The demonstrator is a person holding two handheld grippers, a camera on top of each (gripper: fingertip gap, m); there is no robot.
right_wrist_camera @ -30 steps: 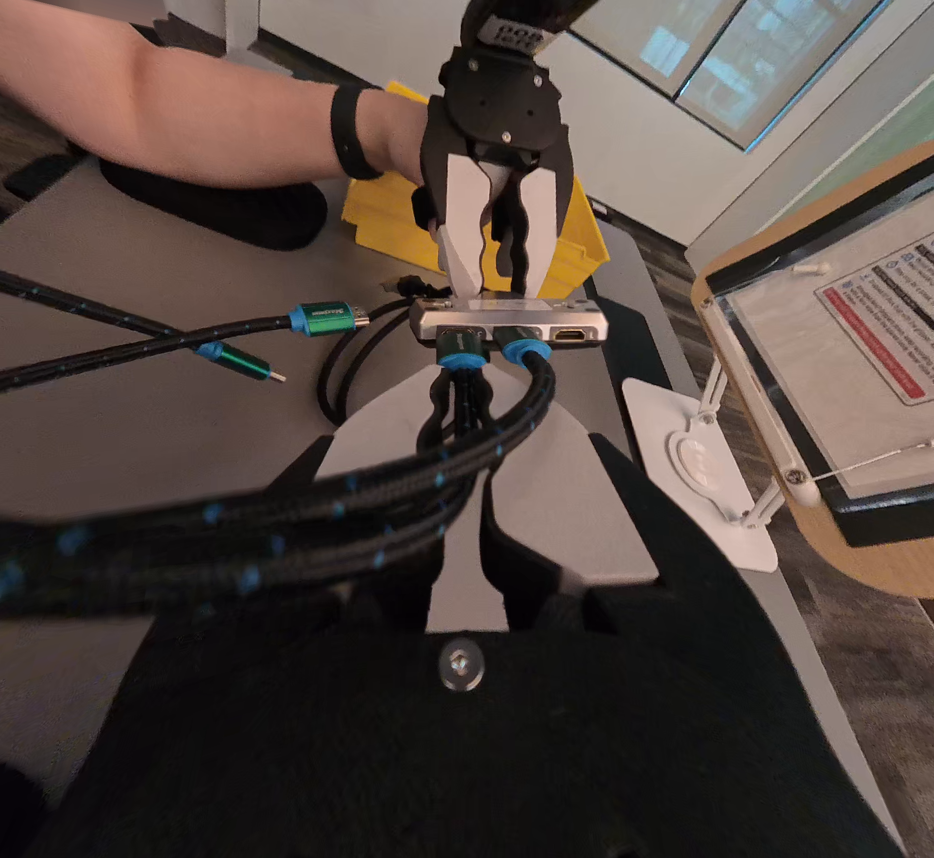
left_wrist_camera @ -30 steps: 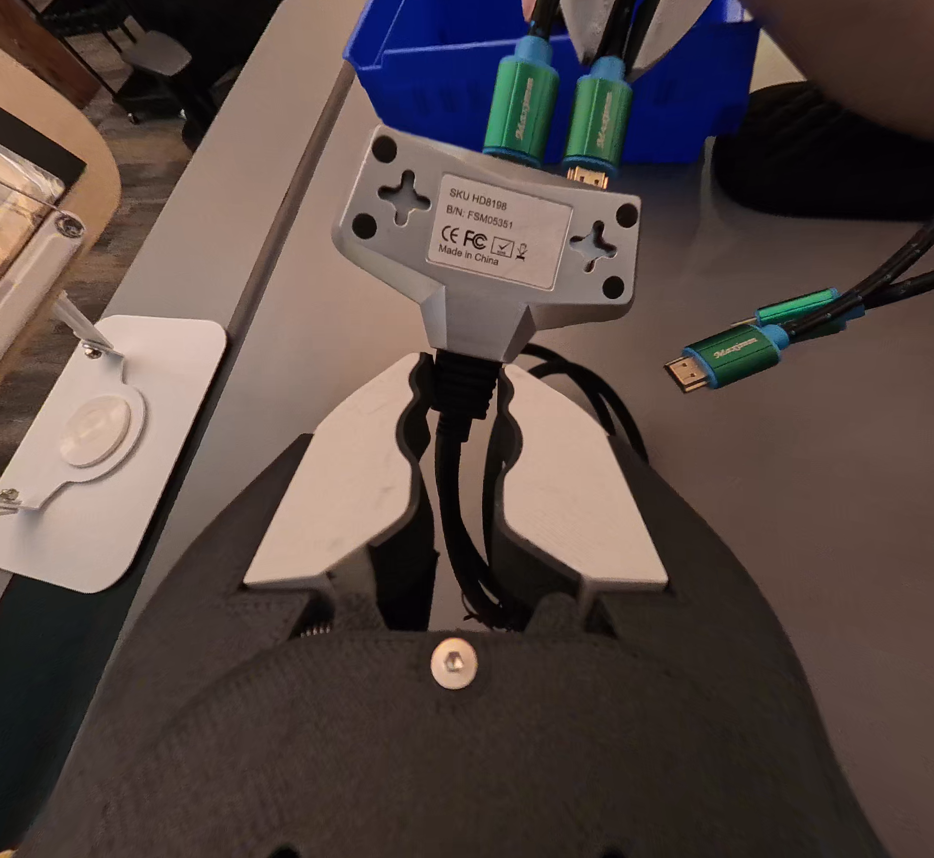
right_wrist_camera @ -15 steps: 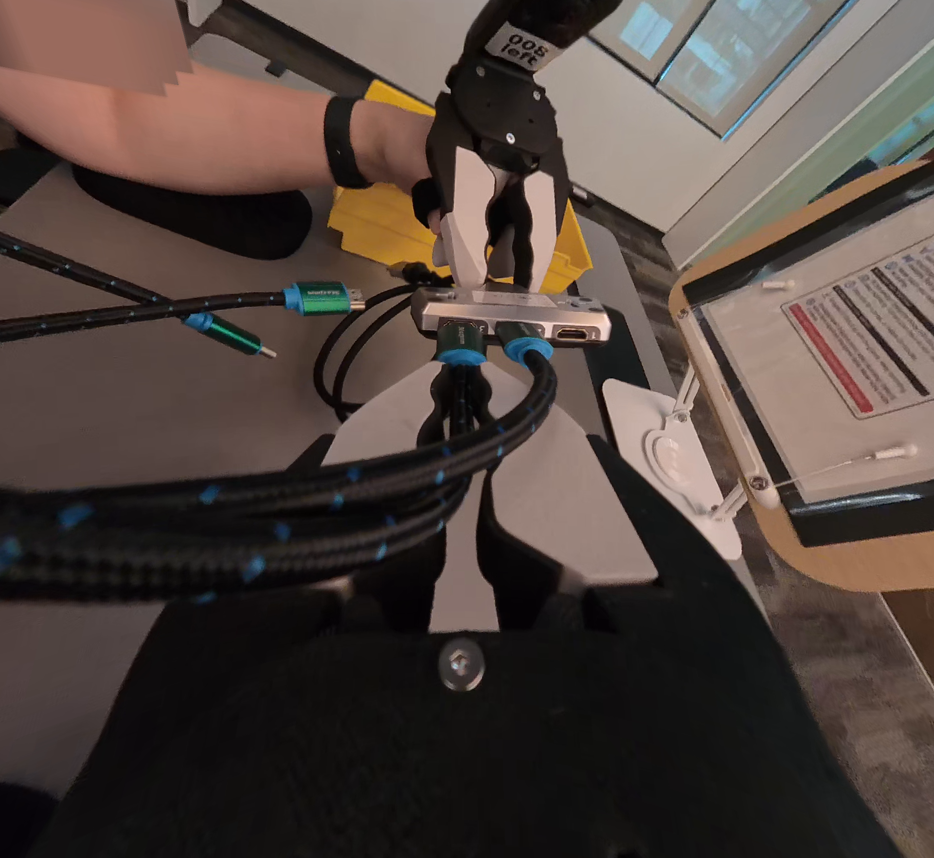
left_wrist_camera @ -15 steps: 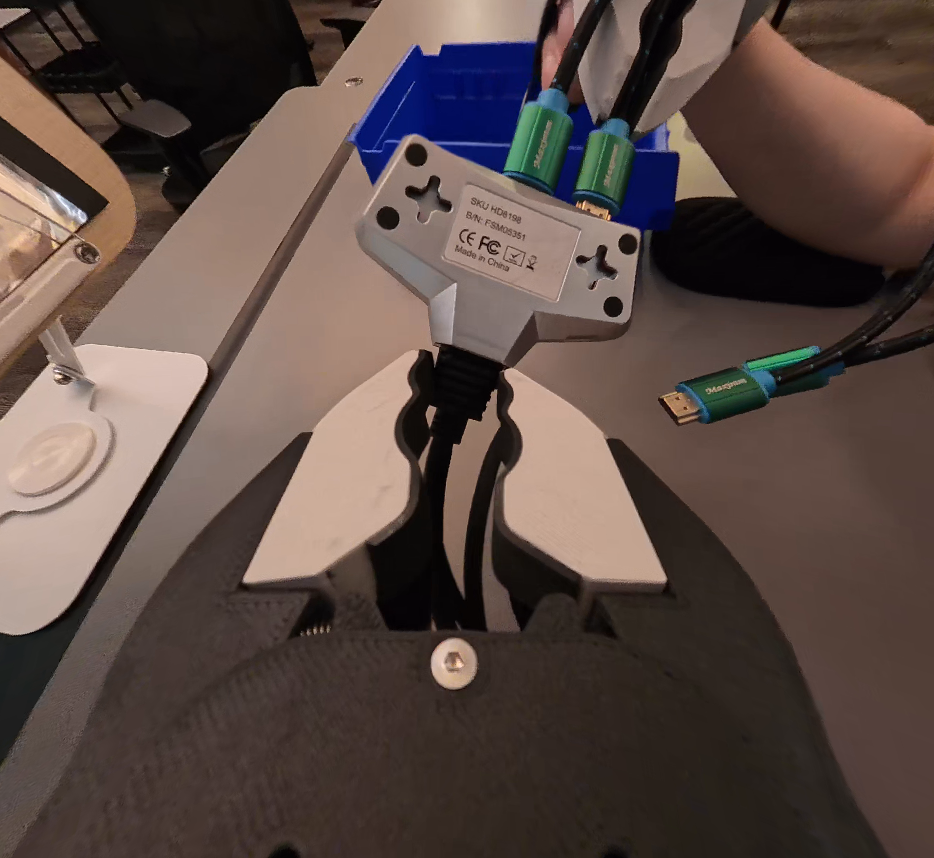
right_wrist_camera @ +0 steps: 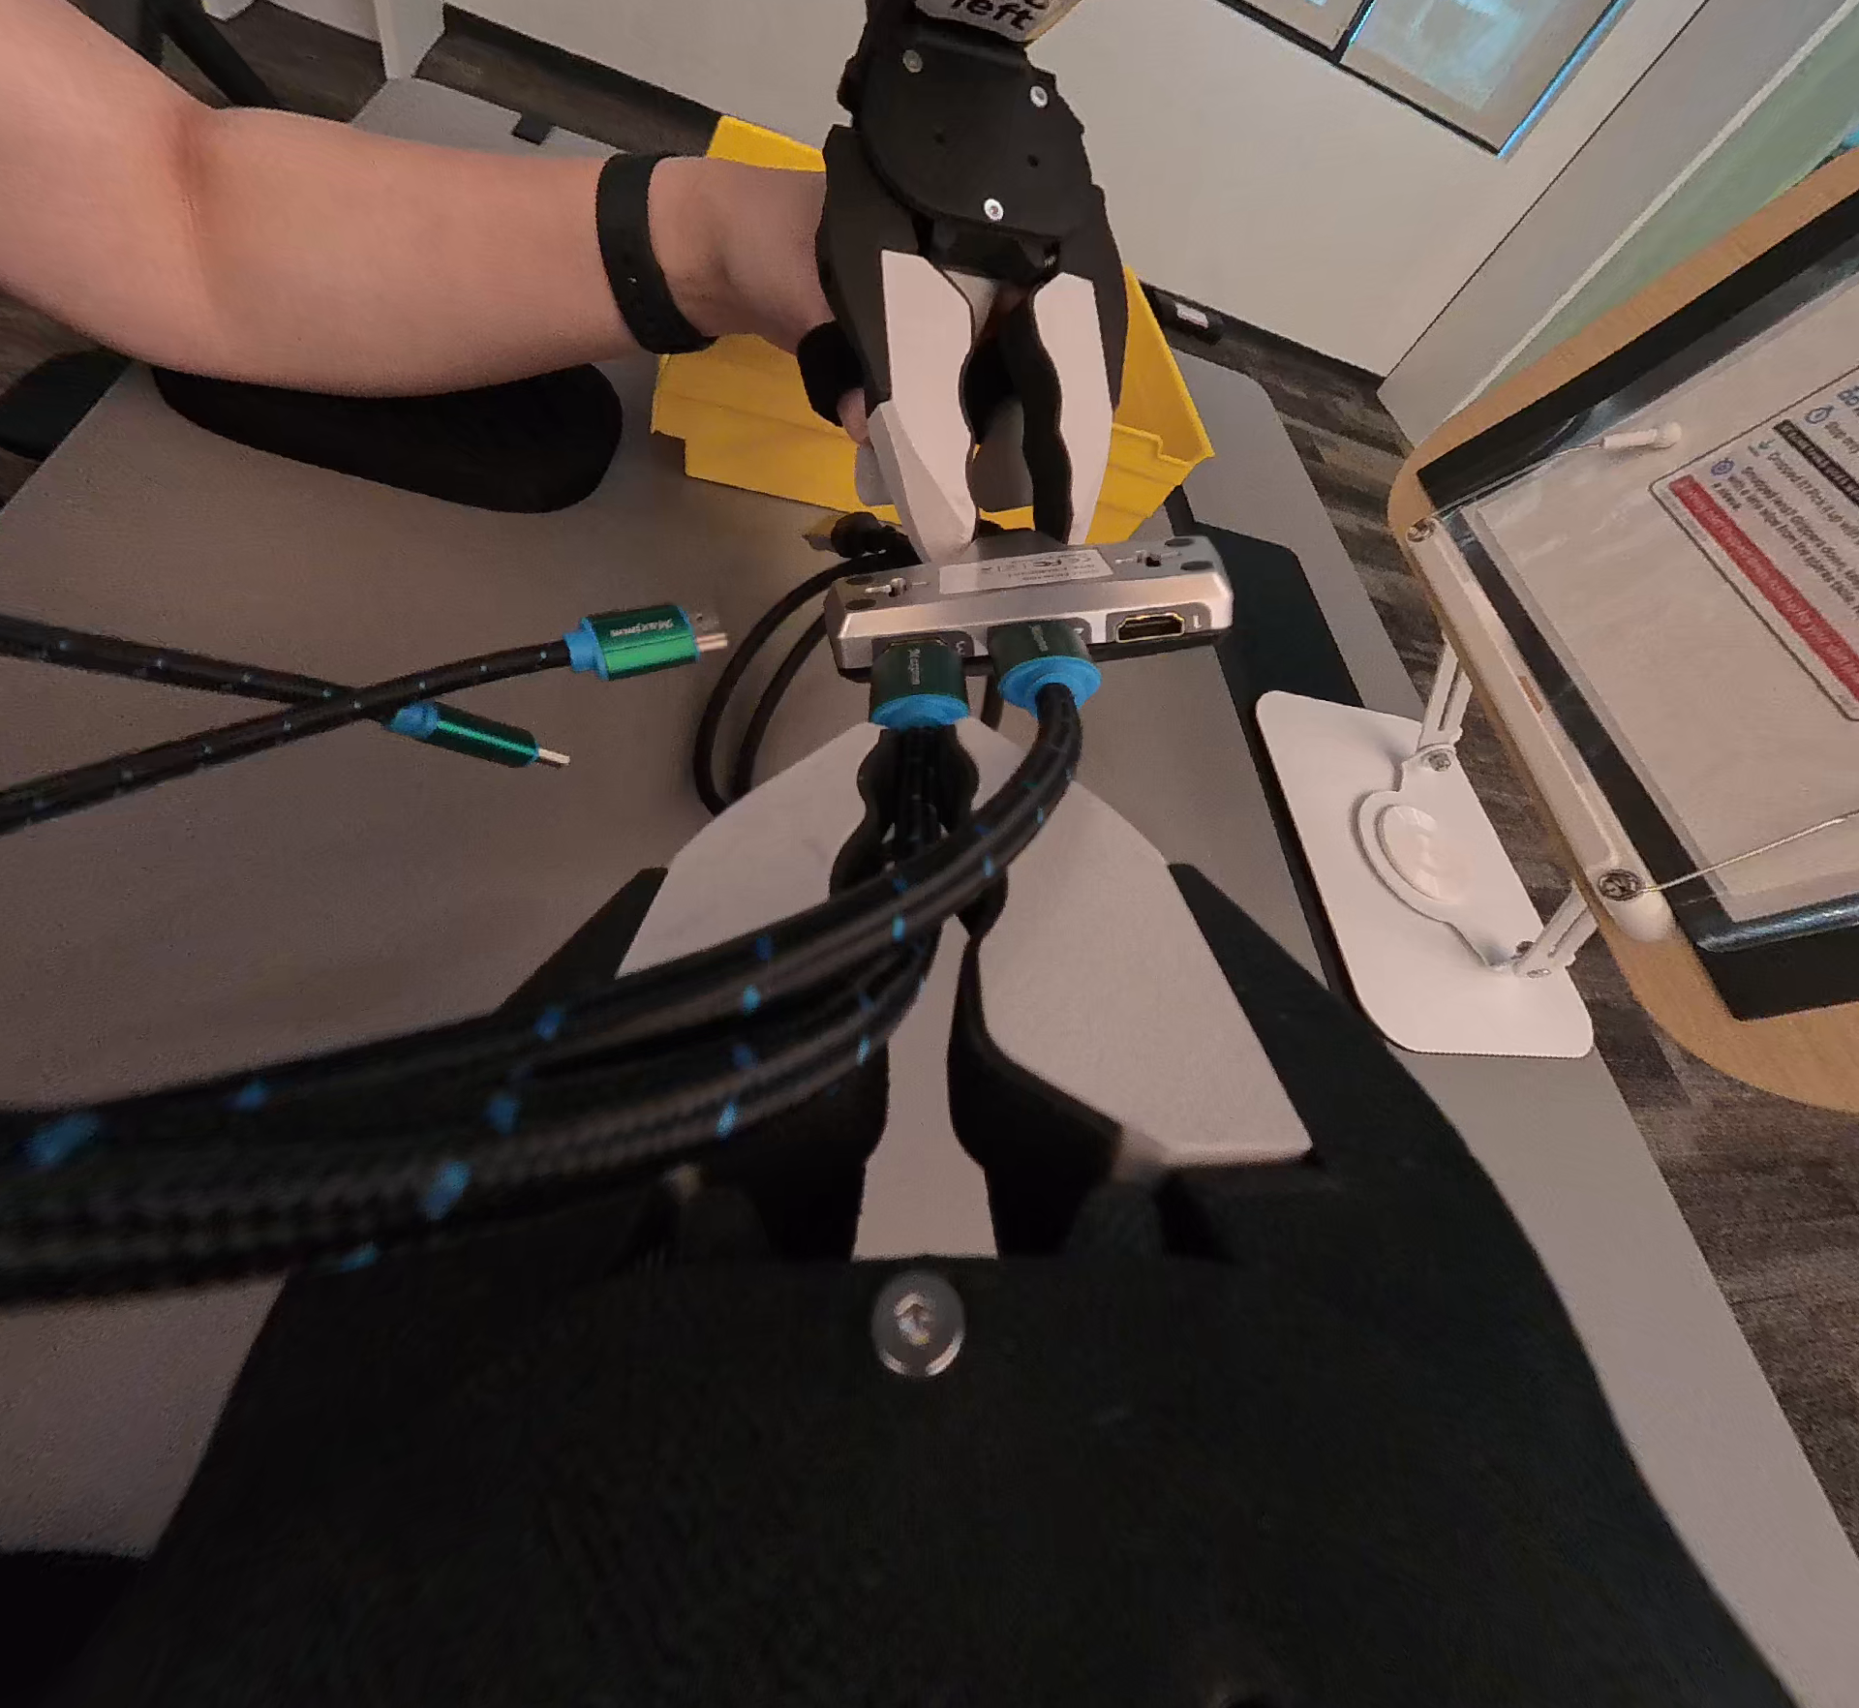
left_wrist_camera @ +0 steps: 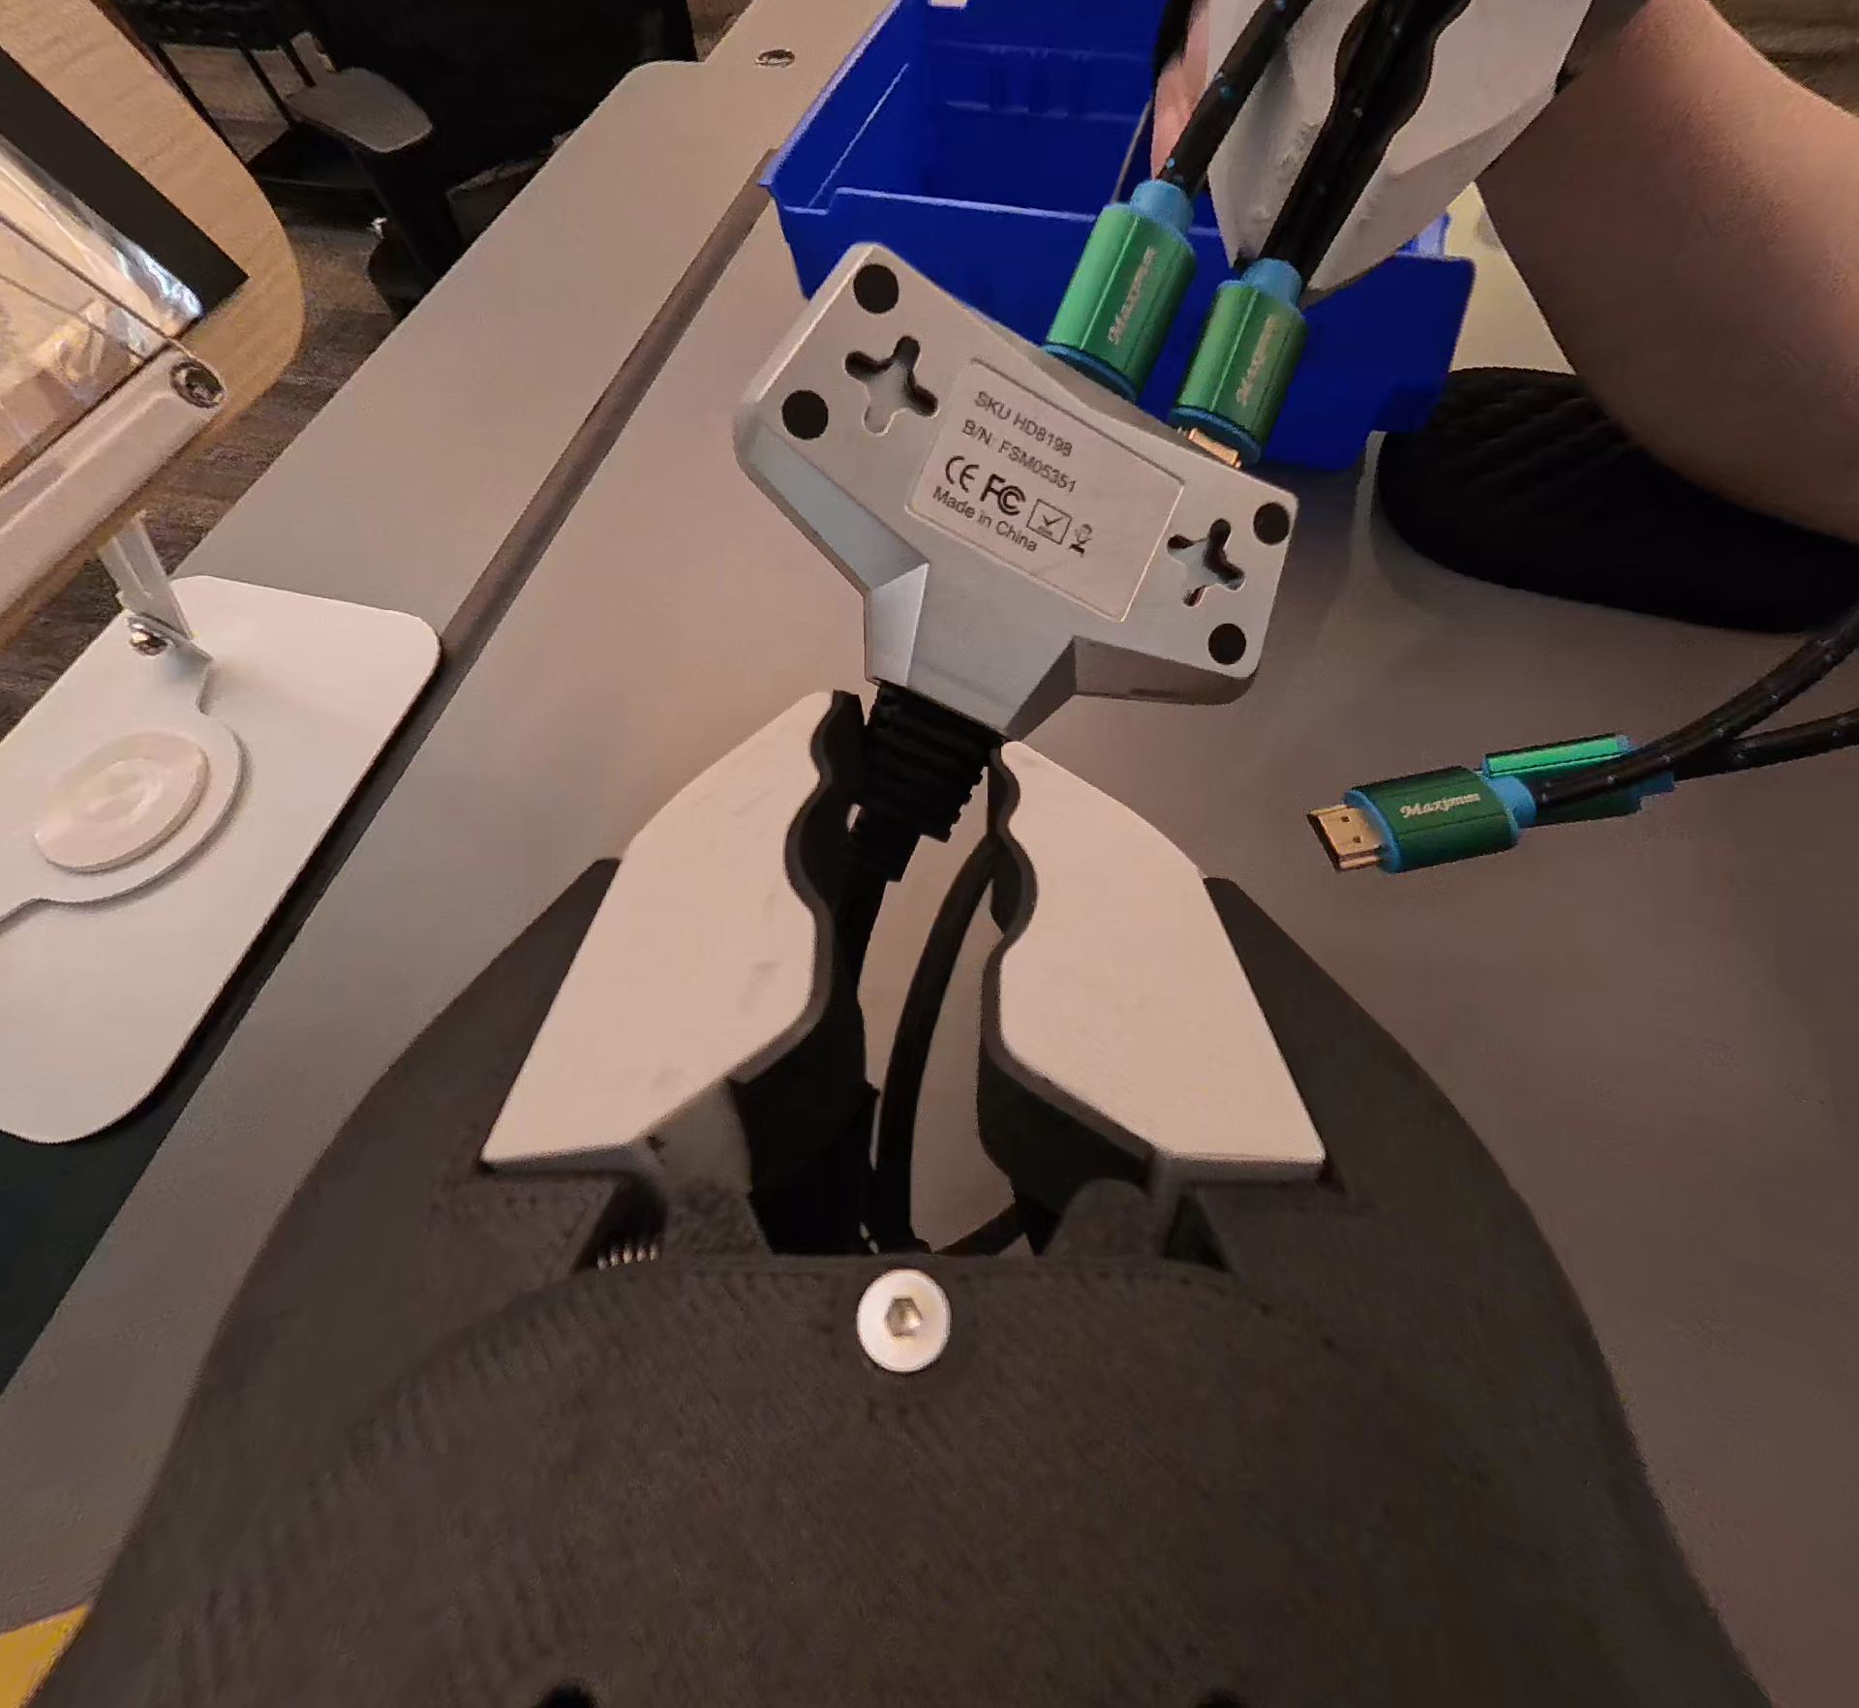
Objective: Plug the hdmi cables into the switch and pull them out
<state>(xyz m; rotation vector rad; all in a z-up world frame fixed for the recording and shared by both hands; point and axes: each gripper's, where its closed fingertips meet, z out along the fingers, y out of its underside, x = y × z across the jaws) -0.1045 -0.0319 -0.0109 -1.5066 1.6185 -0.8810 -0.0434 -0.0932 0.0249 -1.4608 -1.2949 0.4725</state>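
The silver switch [left_wrist_camera: 1006, 543] hangs above the table, label side towards the left wrist camera. My left gripper [left_wrist_camera: 920, 744] is shut on the black cable boot at its base. Two green HDMI plugs [left_wrist_camera: 1117, 292] sit in its ports; the right one [left_wrist_camera: 1242, 362] shows a little gold metal. My right gripper [right_wrist_camera: 920, 754] is shut on the braided cable behind that plug [right_wrist_camera: 915, 684]. The second cable lies over its finger. One port [right_wrist_camera: 1147, 654] stands empty. Two loose green plugs [right_wrist_camera: 644, 639] lie on the table.
A blue bin [left_wrist_camera: 986, 151] stands behind the switch and a yellow bin [right_wrist_camera: 765, 422] behind my left gripper [right_wrist_camera: 1001, 533]. A black wrist rest [left_wrist_camera: 1610, 503] carries a forearm. A white stand base [right_wrist_camera: 1408, 855] and a framed sign [right_wrist_camera: 1710, 654] stand at the table's edge.
Both grips have held. The switch has tilted and come a little closer to the right gripper's camera. The two plugs sit in their ports as before.
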